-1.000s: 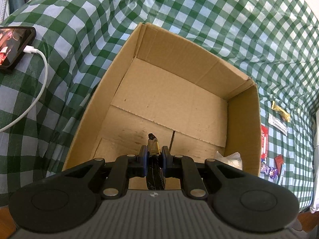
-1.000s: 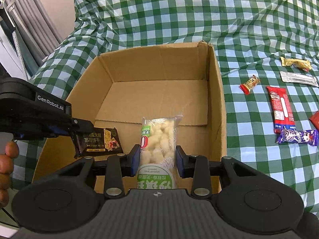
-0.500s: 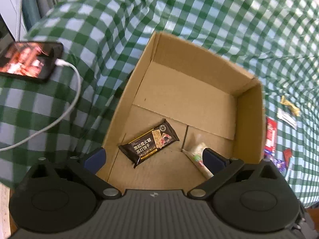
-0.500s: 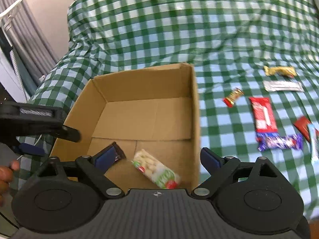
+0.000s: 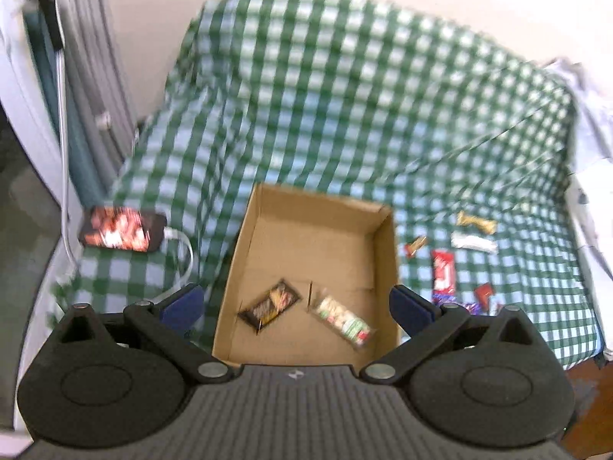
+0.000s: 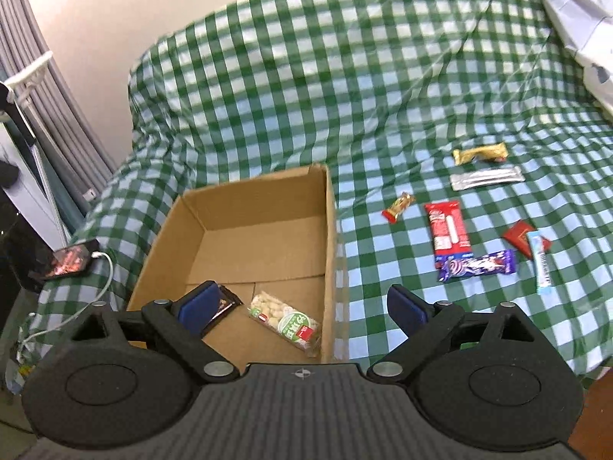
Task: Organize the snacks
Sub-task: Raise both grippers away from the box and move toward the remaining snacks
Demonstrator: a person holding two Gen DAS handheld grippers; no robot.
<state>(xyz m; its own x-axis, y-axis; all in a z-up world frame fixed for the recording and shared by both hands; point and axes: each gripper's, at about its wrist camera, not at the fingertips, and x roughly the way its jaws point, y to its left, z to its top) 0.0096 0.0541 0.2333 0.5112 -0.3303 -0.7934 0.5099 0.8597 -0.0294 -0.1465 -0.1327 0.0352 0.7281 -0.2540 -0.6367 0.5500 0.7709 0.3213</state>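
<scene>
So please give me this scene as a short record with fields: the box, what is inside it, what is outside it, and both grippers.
box: cardboard box, open top
inside: dark biscuit pack; peanut pack
outside: seven snack packs on the checked cloth, among them a red bar and a purple bar
left gripper: open, empty
right gripper: open, empty

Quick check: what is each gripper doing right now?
Left gripper: open, holding nothing.
Right gripper: open, jaws just opened further, holding nothing.
</scene>
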